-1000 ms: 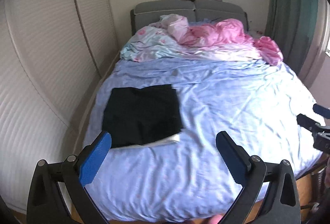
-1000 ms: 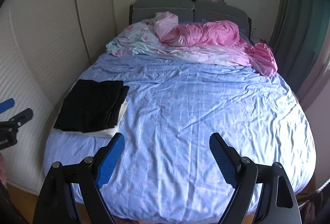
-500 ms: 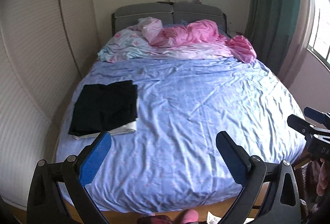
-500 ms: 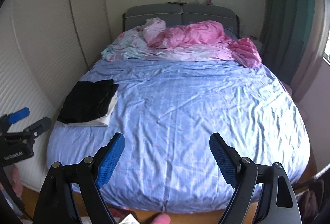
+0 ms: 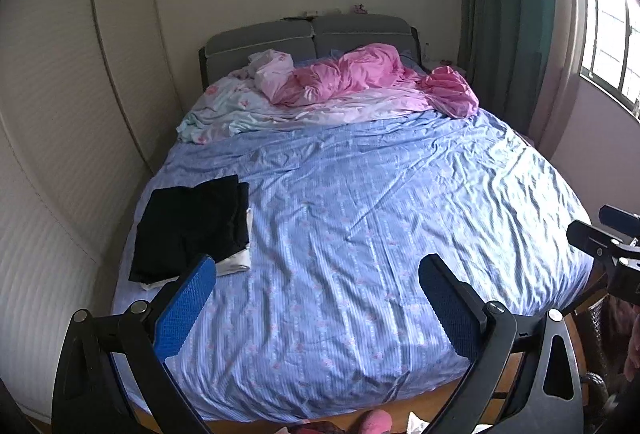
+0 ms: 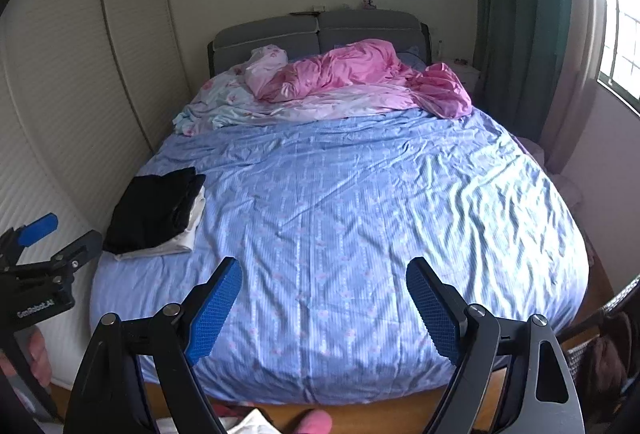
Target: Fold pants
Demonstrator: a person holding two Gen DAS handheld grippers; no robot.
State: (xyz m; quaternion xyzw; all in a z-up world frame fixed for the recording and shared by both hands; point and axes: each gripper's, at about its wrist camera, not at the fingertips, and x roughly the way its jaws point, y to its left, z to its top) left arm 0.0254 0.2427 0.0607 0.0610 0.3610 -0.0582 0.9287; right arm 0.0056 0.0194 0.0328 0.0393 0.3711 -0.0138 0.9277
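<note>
Folded black pants [image 5: 192, 222] [image 6: 154, 206] lie on top of a folded white garment [image 5: 236, 260] [image 6: 184, 238] near the left edge of the blue bed sheet [image 5: 360, 234] [image 6: 340, 218]. My left gripper [image 5: 316, 274] hangs open above the foot of the bed, nothing between its blue pads, right of the stack. My right gripper [image 6: 324, 280] is open too and empty, over the bed's near end. Each gripper also shows at the edge of the other's view.
Crumpled pink and pale bedding [image 5: 340, 86] [image 6: 344, 78] is heaped by the grey headboard [image 5: 308, 34]. A white panelled wardrobe [image 5: 60, 138] lines the left side, green curtains [image 5: 508, 14] and a window the right. A basket [image 6: 600, 346] stands on the floor at right.
Both grippers have drawn back from the bed and shifted right; the bed and the black stack look smaller and further left. The wooden floor at the bed's foot has come into view.
</note>
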